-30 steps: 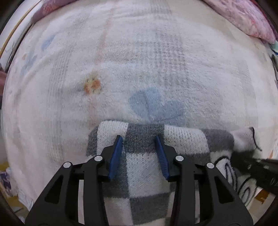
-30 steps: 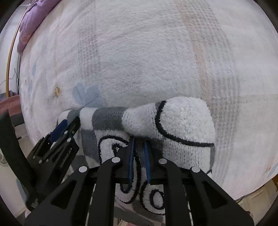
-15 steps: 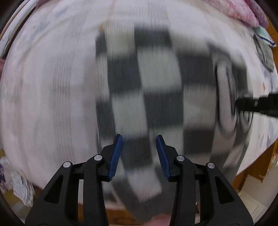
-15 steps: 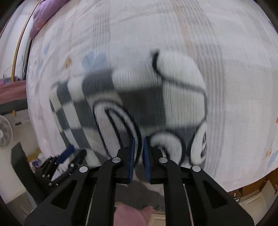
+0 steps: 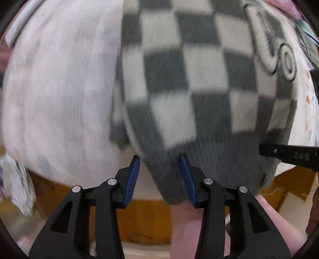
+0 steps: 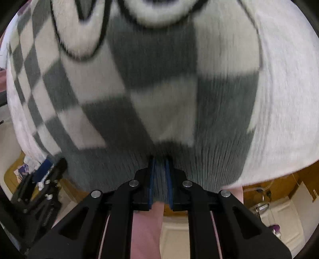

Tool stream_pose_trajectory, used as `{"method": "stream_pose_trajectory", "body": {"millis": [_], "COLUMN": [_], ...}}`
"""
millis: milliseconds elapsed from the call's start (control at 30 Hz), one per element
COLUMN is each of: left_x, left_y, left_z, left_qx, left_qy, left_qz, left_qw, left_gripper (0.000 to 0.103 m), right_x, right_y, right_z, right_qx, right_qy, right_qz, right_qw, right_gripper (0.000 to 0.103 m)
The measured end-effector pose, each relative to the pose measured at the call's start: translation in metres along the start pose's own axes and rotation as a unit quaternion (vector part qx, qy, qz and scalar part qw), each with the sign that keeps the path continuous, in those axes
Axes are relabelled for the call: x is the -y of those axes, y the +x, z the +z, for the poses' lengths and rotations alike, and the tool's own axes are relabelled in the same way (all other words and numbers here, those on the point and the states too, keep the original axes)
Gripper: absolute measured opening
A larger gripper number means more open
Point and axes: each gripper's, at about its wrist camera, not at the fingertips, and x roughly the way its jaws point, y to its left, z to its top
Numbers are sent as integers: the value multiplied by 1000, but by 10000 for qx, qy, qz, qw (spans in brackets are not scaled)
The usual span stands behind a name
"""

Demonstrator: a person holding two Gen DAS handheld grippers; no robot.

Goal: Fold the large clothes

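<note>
A grey-and-white checkered knit sweater [image 5: 187,83] with black loop outlines lies stretched over a white fleece blanket [image 5: 59,89] on the bed. Its dark grey ribbed hem hangs over the near edge. My left gripper [image 5: 159,161] is open, and a strip of the hem hangs between its blue pads without being pinched. My right gripper [image 6: 159,161] is shut on the ribbed hem of the sweater [image 6: 159,95]. The left gripper also shows low at the left of the right wrist view [image 6: 45,175]. Both views are motion-blurred.
The white blanket [image 6: 283,99] covers the bed on both sides of the sweater. A pink quilt [image 5: 287,8] lies at the far right. Below the bed edge are an orange-brown floor [image 5: 143,221], the person's legs [image 6: 145,229], and white cabinet doors [image 6: 283,217].
Both grippers pulled back toward the bed's near edge. The folded sweater has been drawn out long and flat. The left gripper stayed open, the right stayed shut on the hem.
</note>
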Motion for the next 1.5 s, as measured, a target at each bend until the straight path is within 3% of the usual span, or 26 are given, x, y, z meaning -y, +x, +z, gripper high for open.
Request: {"method": "stream_pose_trajectory", "body": {"millis": [67, 133, 200, 300, 400, 467, 500, 533, 633, 733, 833, 867, 967, 1167, 1400, 1500], "left_x": [-8, -18, -28, -39, -42, -50, -52, -50, -63, -71, -77, -69, -70, -77, -74, -75], "left_y": [7, 17, 26, 21, 1, -17, -25, -33, -60, -81, -86, -83, -74, -43, 0, 27], "left_z": [-1, 5, 5, 1, -7, -13, -12, -7, -3, 12, 33, 57, 85, 131, 169, 174], "left_qx": [43, -12, -67, -114, -140, -164, -135, -111, 8, 234, 349, 354, 321, 158, -153, -399], "left_qy": [-236, -339, -586, -674, -549, -554, -575, -589, -592, -615, -628, -631, -568, -410, -244, -319], "left_qz": [-159, -172, -280, -472, -379, -380, -412, -424, -472, -662, -728, -713, -758, -964, -1868, -2324], "left_qw": [9996, 9993, 9979, 9965, 9977, 9976, 9974, 9973, 9971, 9956, 9948, 9948, 9950, 9944, 9820, 9713], "left_gripper": [45, 61, 68, 69, 68, 68, 68, 68, 78, 86, 88, 88, 88, 88, 89, 91], "right_x": [-2, -7, -10, -7, 1, 5, 6, 10, 14, 27, 40, 44, 67, 79, 82, 78], "right_y": [10, 21, 25, 20, 7, -2, -8, -20, -57, -90, -111, -113, -119, -124, -121, -108], "right_z": [-7, -6, -4, -1, -2, 1, 1, 0, 0, 0, 0, -4, 4, 25, 58, 79], "right_qx": [-164, 68, 111, -21, -176, -285, -300, -208, 314, 761, 1093, 1199, 1459, 1630, 1386, 1224], "right_qy": [-72, -428, -542, -284, -132, -91, -76, -74, -214, -235, -80, -20, 81, -10, -388, -609], "right_qz": [-76, -221, -257, -167, 84, 315, 433, 486, 439, 535, 619, 636, 726, 1021, 1144, 1299], "right_qw": [9998, 9988, 9981, 9995, 9997, 9991, 9986, 9986, 9983, 9954, 9921, 9907, 9866, 9813, 9830, 9821], "right_gripper": [13, 12, 12, 12, 16, 39, 64, 79, 89, 93, 93, 93, 94, 95, 95, 95]}}
